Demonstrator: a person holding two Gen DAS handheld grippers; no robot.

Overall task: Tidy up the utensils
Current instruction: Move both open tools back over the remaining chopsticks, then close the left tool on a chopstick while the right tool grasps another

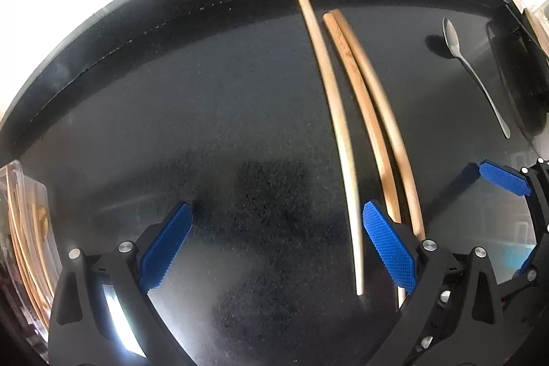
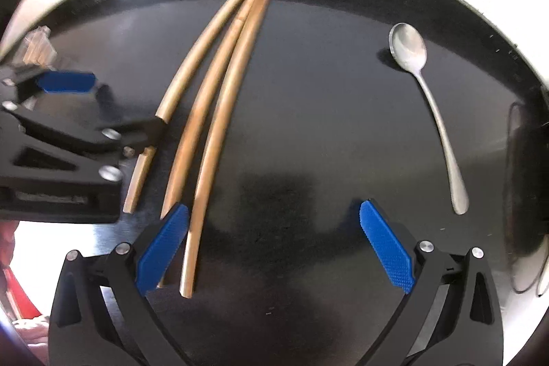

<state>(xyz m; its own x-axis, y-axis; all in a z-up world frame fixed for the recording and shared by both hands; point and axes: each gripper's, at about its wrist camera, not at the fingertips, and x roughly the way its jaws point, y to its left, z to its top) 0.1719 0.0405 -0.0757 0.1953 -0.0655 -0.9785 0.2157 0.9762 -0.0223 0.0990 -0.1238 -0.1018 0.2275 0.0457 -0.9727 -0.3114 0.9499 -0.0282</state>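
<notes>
Left gripper point(image 1: 276, 249): jaws spread wide, nothing between the blue pads, held low over the bench point(image 1: 206, 126). Right gripper point(image 2: 274, 249): jaws likewise wide apart and empty, low over the bench, just beside the left gripper.

The table point(image 1: 171, 98) was black with a fine pale speckle and a dull sheen. Three chopsticks lay on it: the pale chopstick point(image 1: 338, 112) was cream, almost ivory toward its thin end, while the two darker chopsticks point(image 1: 374, 112) were honey-tan, one carrying a small dark marking near its thick end. The spoon point(image 2: 408, 45) was matte silver-grey. Both the left gripper point(image 1: 274, 249) and the right gripper point(image 2: 271, 249) had black frames, bright blue finger pads point(image 2: 386, 251) with a fine knurled texture, and small silver bolt heads.
</notes>
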